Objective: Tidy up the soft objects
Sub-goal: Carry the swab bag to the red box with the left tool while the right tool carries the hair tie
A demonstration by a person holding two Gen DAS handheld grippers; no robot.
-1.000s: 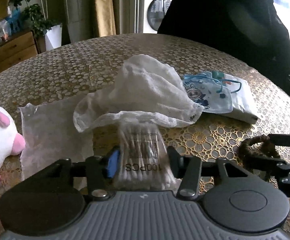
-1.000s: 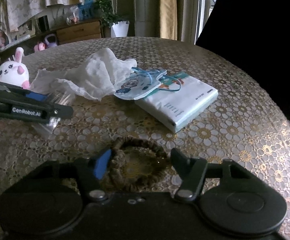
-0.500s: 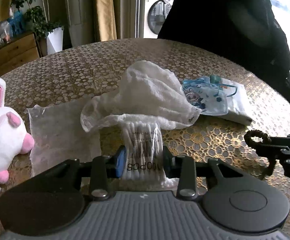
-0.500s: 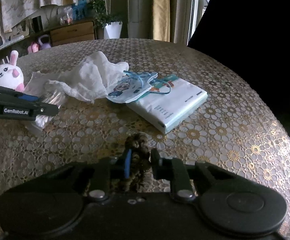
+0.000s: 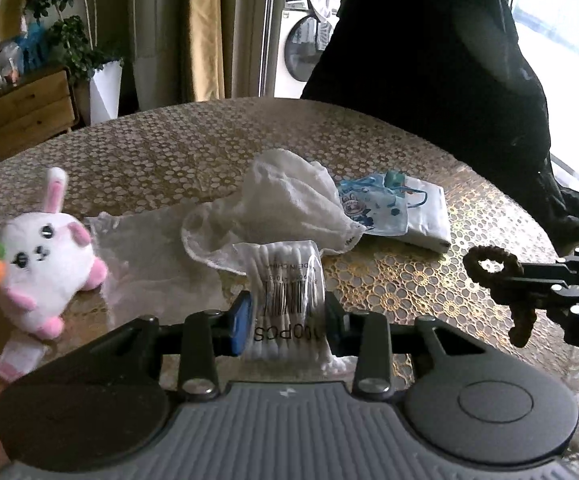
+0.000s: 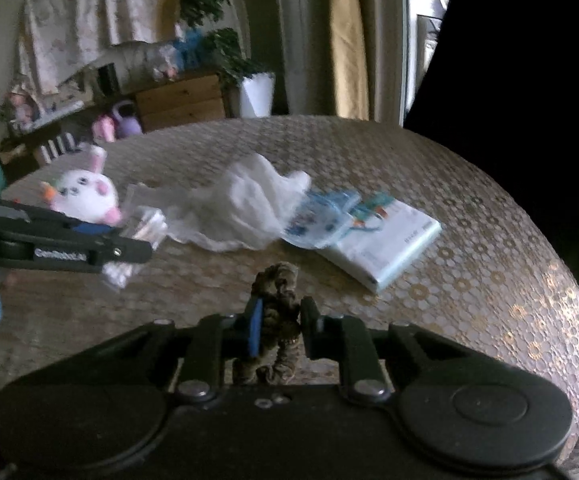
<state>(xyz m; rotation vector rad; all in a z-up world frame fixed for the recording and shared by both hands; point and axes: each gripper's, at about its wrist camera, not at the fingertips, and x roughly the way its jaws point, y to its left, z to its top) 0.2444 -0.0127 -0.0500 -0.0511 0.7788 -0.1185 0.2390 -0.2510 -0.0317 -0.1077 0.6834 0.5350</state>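
Lower centre of the left wrist view: left tongs point(image 5: 285, 316) were clamped on a cotton swab pack point(image 5: 286, 284), which was held clear of the worktop point(image 5: 409, 280). Lower centre of the right wrist view: right tongs point(image 6: 279, 316) were pinched on a brown hair tie point(image 6: 275, 300), squashed between the pads and hung below them. The same hair tie was seen at right edge of the left view. Mid-frame, a white cloth point(image 5: 285, 204) was crumpled just behind the swab pack, with a clear plastic bag point(image 5: 149, 240) beside it. A bunny plush point(image 5: 49, 256) was lying at left. Right of the cloth, a kids' face mask point(image 5: 373, 208) was resting on a tissue pack point(image 5: 425, 216). Risks judged: the slick pack could be slipped out of the pads if swung fast; the dangling hair tie could be snagged on the cloth; no bin was seen, so the drop spot could be misjudged.
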